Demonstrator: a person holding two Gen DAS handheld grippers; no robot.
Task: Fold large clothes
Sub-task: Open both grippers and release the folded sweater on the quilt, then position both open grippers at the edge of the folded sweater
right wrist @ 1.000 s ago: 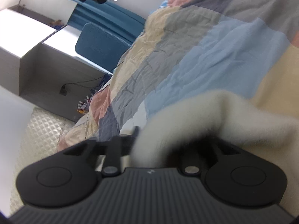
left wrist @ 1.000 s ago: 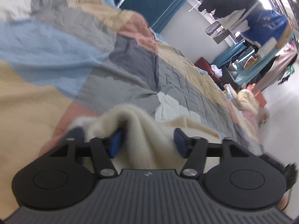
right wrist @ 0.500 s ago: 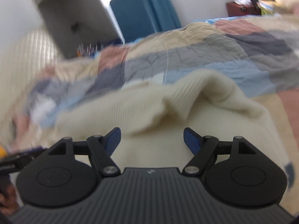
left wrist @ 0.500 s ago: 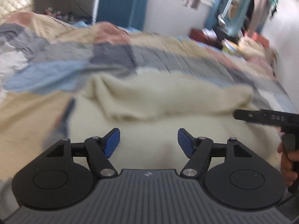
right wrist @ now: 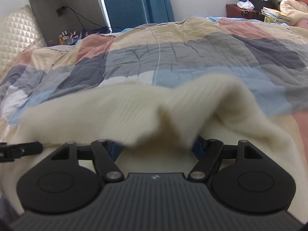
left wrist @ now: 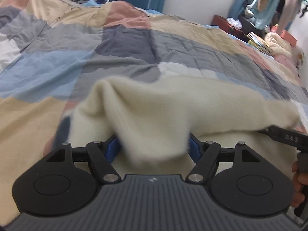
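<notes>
A cream knit sweater (left wrist: 173,105) lies across the patchwork quilt (left wrist: 125,44) of a bed. A raised, blurred fold of it fills the gap of my left gripper (left wrist: 153,148), whose jaws stand wide; a blue pad (left wrist: 112,148) shows beside the cloth. In the right wrist view the sweater (right wrist: 115,111) bunches over my right gripper (right wrist: 156,146). Its jaws are closing but still wide, with the fold between them and the pads mostly covered. Each gripper's black finger shows in the other's view, the right one (left wrist: 284,137) held by a hand (left wrist: 298,182).
The quilt (right wrist: 192,53) stretches away to a blue padded chair (right wrist: 125,5) and a quilted headboard (right wrist: 17,38). Beyond the bed stand a red cabinet (right wrist: 238,11), stacked books (right wrist: 275,15) and hanging clothes (left wrist: 279,3).
Half a second ago both pairs of jaws hung empty over the flat sweater; now a lifted fold sits between each. Both views have rolled level since a second ago.
</notes>
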